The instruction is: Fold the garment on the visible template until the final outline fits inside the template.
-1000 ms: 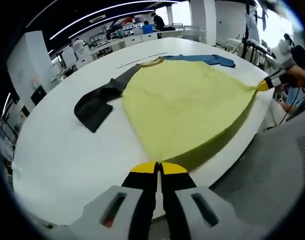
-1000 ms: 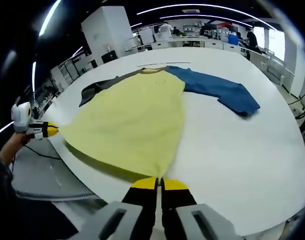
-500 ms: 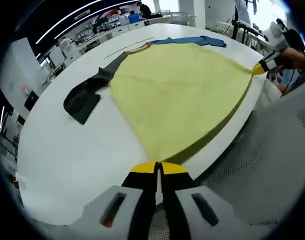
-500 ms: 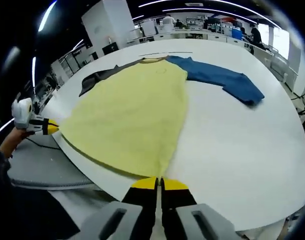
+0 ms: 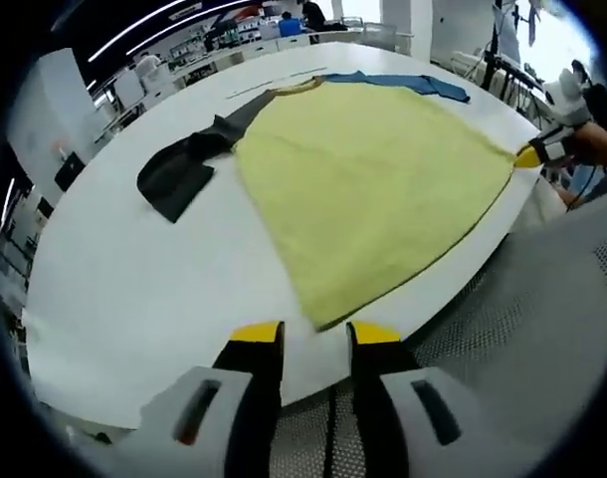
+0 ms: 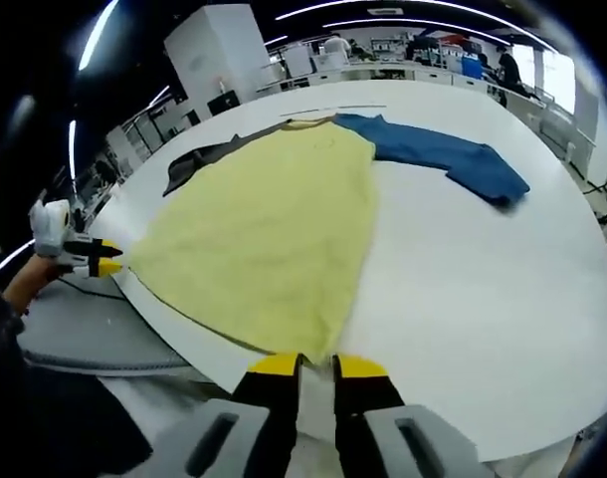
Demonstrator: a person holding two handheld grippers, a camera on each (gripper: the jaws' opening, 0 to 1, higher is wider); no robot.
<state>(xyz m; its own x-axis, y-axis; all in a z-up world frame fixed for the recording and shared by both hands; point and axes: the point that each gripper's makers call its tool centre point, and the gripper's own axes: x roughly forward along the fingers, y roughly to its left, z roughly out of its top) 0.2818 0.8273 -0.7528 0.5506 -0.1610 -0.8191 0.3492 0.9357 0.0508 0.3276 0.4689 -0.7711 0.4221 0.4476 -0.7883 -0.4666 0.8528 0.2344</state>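
Left gripper (image 5: 315, 337) is hovering with jaws parted just short of the yellow garment (image 5: 373, 179) hem corner, which is lying flat on the white table (image 5: 134, 289). Right gripper (image 6: 316, 366) is standing slightly parted, gripping nothing, just below the other hem corner of the garment, blue sleeve (image 6: 443, 159) spread beyond.

Both grippers, left (image 5: 315, 337) and right (image 6: 316, 365), were clamped on the garment (image 5: 368, 179) hem corners; jaws now parted, hem released onto table (image 5: 134, 269).
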